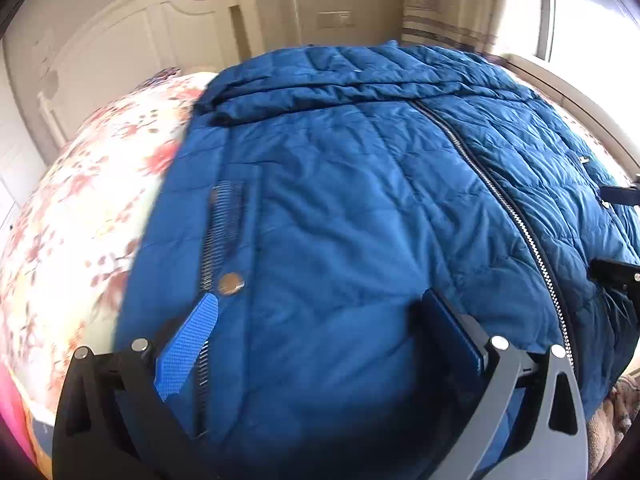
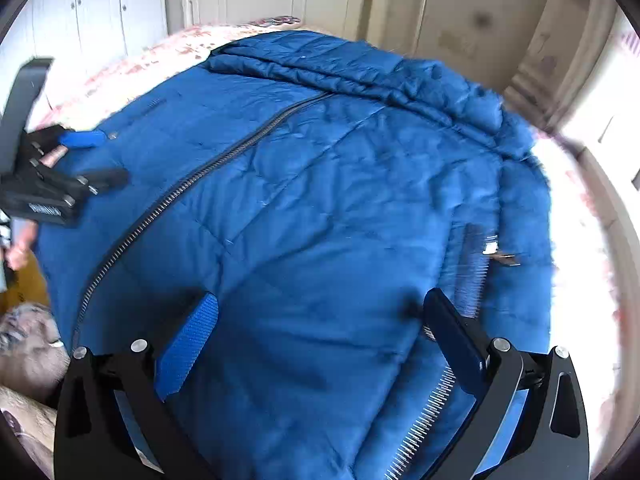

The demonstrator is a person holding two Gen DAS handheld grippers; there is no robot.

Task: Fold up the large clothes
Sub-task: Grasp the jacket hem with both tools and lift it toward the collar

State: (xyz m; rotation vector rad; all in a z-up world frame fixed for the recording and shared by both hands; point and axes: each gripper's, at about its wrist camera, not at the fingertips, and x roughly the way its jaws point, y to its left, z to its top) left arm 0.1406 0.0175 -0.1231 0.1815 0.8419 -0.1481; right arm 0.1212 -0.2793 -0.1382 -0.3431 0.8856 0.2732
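Note:
A blue quilted jacket (image 1: 340, 200) (image 2: 320, 180) lies front up on the bed, its centre zipper (image 1: 500, 196) (image 2: 180, 196) closed. My left gripper (image 1: 320, 304) (image 2: 104, 158) stands open just over the jacket's left side, beside a pocket zipper (image 1: 224, 224) and a metal snap (image 1: 231, 283). Over the right side my right gripper (image 2: 320, 300) (image 1: 608, 232) is open too, next to the other pocket zipper (image 2: 476, 268). Neither holds any fabric. A folded band of the jacket lies across its far end.
A floral bedsheet (image 1: 80, 200) (image 2: 160, 56) shows around the jacket. Behind stand a white headboard (image 1: 140, 28), a white wardrobe (image 2: 92, 8) and a bright window (image 1: 592, 32). A person's hand (image 2: 20, 248) holds the left gripper. Something fluffy and brown (image 2: 28, 340) lies low beside the bed.

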